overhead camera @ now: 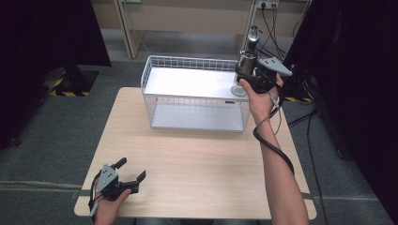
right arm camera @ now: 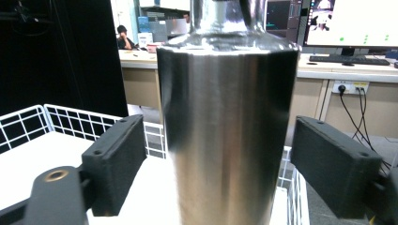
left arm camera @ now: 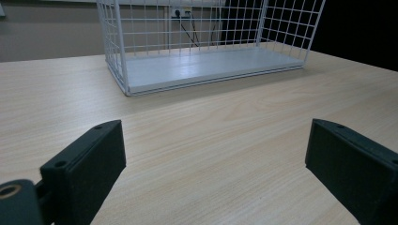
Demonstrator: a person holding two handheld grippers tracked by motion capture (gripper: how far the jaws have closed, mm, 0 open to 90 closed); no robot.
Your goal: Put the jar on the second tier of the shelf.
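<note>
right claw stands with its pads parted on either side of the steel bottle, not pressing it; left claw rests wide open over the table. bottle stands upright on the wire basket's top right corner. judged rigid, fairly heavy, slick: grip mid-body. high view shows its narrow capped neck; right gripper view shows pad clearance.

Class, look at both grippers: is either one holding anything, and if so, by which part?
Nothing is held. The right gripper has its jaws spread either side of the steel bottle, pads clear of its body. The left gripper is open above the table.
</note>
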